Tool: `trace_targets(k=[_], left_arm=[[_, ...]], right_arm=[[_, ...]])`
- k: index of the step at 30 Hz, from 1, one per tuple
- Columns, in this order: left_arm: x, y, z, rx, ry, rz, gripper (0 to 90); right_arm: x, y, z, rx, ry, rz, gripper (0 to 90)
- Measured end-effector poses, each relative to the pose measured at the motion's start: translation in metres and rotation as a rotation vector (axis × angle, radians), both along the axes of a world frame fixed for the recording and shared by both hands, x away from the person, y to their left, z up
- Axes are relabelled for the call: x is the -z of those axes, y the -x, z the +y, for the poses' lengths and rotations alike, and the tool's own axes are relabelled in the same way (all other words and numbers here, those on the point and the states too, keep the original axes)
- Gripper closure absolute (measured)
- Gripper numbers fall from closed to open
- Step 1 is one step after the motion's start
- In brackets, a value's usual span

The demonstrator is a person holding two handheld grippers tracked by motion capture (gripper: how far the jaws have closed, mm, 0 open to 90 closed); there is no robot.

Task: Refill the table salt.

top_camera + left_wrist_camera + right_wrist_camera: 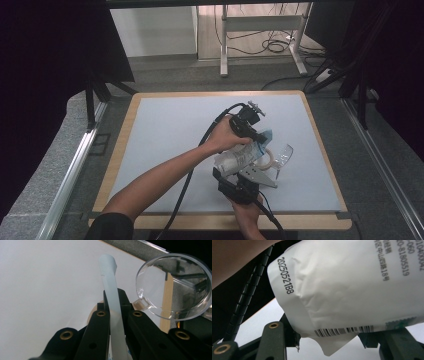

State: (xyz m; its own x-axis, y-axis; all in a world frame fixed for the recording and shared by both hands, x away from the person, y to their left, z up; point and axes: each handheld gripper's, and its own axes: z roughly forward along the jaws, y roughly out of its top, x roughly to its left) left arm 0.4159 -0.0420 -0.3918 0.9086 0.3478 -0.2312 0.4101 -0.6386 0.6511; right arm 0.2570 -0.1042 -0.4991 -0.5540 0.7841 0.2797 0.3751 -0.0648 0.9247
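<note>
Pouch (pixel 239 159), a soft white plastic bag with blue at its top end, a printed date code and a barcode, hangs above the desk (pixel 165 130) just beside a clear glass (pixel 283 156) tipped on its side. Left claw (pixel 115 312) is clamped on the flat top seam, while right claw (pixel 332 340) grips the lower end, likely so the two can tilt it and pour toward the glass mouth.

One white pouch (pixel 352 287), one clear lid (pixel 175 286), two claws
</note>
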Motion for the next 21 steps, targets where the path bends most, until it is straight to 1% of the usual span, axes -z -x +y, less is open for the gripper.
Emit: trace_targets(k=[12,17,21], left_arm=[[0.0001,-0.0002,-0.0004,0.002,-0.001,-0.003,90.0],[0.0008,-0.0006,-0.0009,0.004,0.002,-0.001,90.0],[0.0007,-0.0008,-0.0010,0.002,0.005,-0.004,90.0]], right_arm=[[-0.0009,0.0006,-0.0004,0.001,-0.002,-0.006,46.1],[-0.0019,0.0011,-0.0009,0.000,-0.011,-0.005,46.3],[-0.0026,0.0012,-0.0016,0.001,-0.009,-0.012,46.5]])
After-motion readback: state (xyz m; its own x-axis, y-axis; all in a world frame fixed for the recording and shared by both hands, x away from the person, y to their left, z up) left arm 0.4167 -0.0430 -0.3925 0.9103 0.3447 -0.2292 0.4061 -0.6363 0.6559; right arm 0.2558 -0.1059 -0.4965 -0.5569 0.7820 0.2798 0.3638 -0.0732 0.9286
